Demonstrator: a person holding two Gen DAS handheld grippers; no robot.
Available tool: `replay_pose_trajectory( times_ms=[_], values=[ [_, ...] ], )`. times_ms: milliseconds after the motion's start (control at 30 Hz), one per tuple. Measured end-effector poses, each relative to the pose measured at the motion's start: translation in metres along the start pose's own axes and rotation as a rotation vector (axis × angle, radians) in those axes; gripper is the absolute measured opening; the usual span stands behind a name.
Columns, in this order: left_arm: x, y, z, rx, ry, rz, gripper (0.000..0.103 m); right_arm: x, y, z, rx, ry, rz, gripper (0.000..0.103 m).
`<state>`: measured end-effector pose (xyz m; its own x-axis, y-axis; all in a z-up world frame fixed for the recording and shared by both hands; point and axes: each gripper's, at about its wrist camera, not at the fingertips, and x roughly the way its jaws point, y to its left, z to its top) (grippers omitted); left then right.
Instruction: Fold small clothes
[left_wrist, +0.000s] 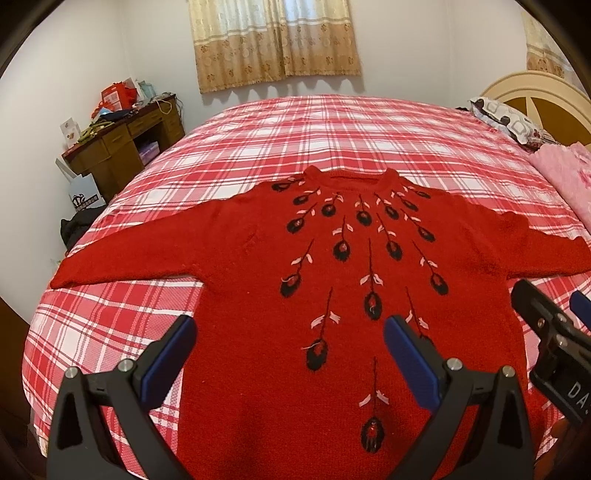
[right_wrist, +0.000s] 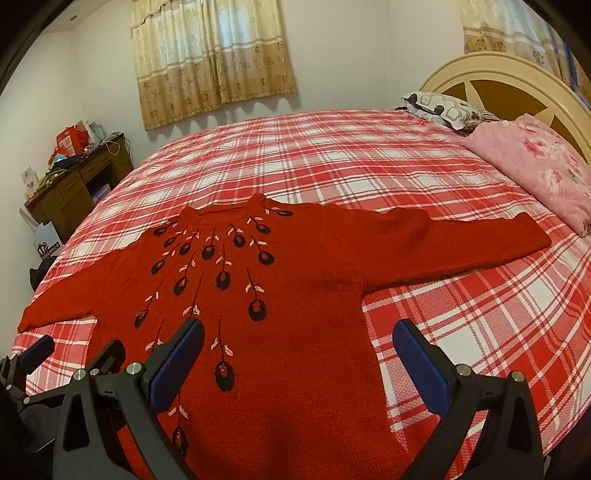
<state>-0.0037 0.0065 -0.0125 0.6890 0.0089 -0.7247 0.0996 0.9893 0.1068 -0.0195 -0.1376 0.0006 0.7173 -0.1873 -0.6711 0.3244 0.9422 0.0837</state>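
Waiting to start the first fold

Lying flat and face up on the checked bed (left_wrist: 258, 140), the red sweater (left_wrist: 258, 266) has both sleeves spread wide, so folding looks not yet begun. The left gripper (left_wrist: 290, 343) hovers wide apart and empty over the hem; the right gripper (right_wrist: 299, 354) likewise. Next, each likely needs to pinch a sleeve and bring it inward. A cluttered desk (left_wrist: 122, 140) stands left, curtains (left_wrist: 273, 40) behind, pillows (right_wrist: 532, 166) right.
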Motion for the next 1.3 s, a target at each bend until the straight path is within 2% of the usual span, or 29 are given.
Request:
replay_pose_trajectory(
  times_ms=[467, 700, 800, 933, 1067, 1100, 1133, 1200, 1300],
  values=[
    [0.008, 0.005, 0.003, -0.018, 0.028, 0.003, 0.103, 0.004, -0.025, 0.02, 0.039, -0.024, -0.043, 0.102],
    [0.014, 0.007, 0.013, -0.015, 0.028, -0.016, 0.103, 0.007, -0.071, 0.047, 0.097, -0.084, -0.091, 0.102],
    [0.021, 0.018, 0.029, -0.042, 0.012, -0.034, 0.103, 0.007, -0.107, 0.062, 0.157, -0.103, -0.124, 0.102],
    [0.029, 0.039, 0.061, -0.089, -0.025, -0.007, 0.103, 0.003, -0.167, 0.09, 0.279, -0.149, -0.175, 0.102],
    [0.034, 0.06, 0.096, -0.17, -0.034, -0.04, 0.103, 0.002, -0.232, 0.109, 0.364, -0.227, -0.275, 0.1],
    [0.038, 0.066, 0.104, -0.199, -0.028, -0.053, 0.103, 0.006, -0.251, 0.111, 0.38, -0.233, -0.295, 0.093],
    [0.041, 0.069, 0.107, -0.217, -0.025, -0.061, 0.103, 0.014, -0.271, 0.113, 0.4, -0.22, -0.31, 0.081],
    [0.054, 0.073, 0.109, -0.237, -0.008, -0.062, 0.103, 0.032, -0.309, 0.112, 0.448, -0.172, -0.373, 0.066],
    [0.08, 0.073, 0.097, -0.238, 0.039, -0.05, 0.103, 0.058, -0.365, 0.103, 0.542, -0.108, -0.441, 0.064]
  ],
)
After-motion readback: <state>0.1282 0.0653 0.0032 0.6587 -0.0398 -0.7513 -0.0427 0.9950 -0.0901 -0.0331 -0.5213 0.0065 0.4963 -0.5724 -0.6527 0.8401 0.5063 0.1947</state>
